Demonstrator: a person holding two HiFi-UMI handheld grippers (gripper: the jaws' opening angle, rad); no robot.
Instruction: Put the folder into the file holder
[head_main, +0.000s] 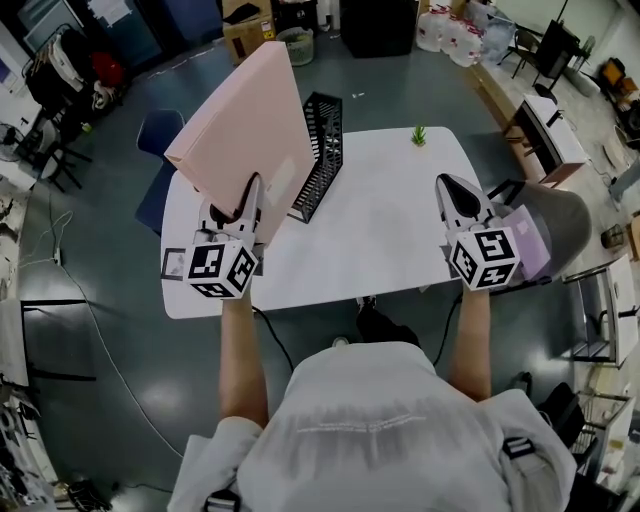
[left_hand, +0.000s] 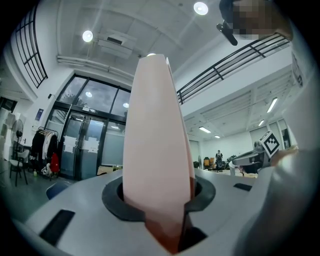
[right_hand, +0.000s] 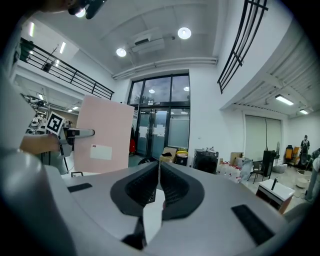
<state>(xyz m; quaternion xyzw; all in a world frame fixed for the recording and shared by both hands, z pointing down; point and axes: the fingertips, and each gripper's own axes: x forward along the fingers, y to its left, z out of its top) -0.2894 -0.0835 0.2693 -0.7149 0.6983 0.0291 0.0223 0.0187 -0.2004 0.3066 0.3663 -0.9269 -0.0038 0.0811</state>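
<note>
Pink folder (head_main: 245, 130) stands tall in your left gripper (head_main: 250, 198), whose jaws are clamped on its lower edge. It is held above the white table (head_main: 390, 235), just left of the black file holder (head_main: 322, 150), whose long axis runs away from you. Your left hand is the nearer one and points level. Your right gripper (head_main: 452, 192) hovers closed and empty, well off to the right.

we log colours: folder (head_main: 245, 130) pale pink, white label | file holder (head_main: 322, 150) black, slatted | table (head_main: 390, 230) white | left gripper (head_main: 254, 186) and right gripper (head_main: 445, 183) cubes black-on-white square markers | plant (head_main: 419, 135) green | chair (head_main: 158, 135) blue | floor (head_main: 130, 330) dark grey
</note>
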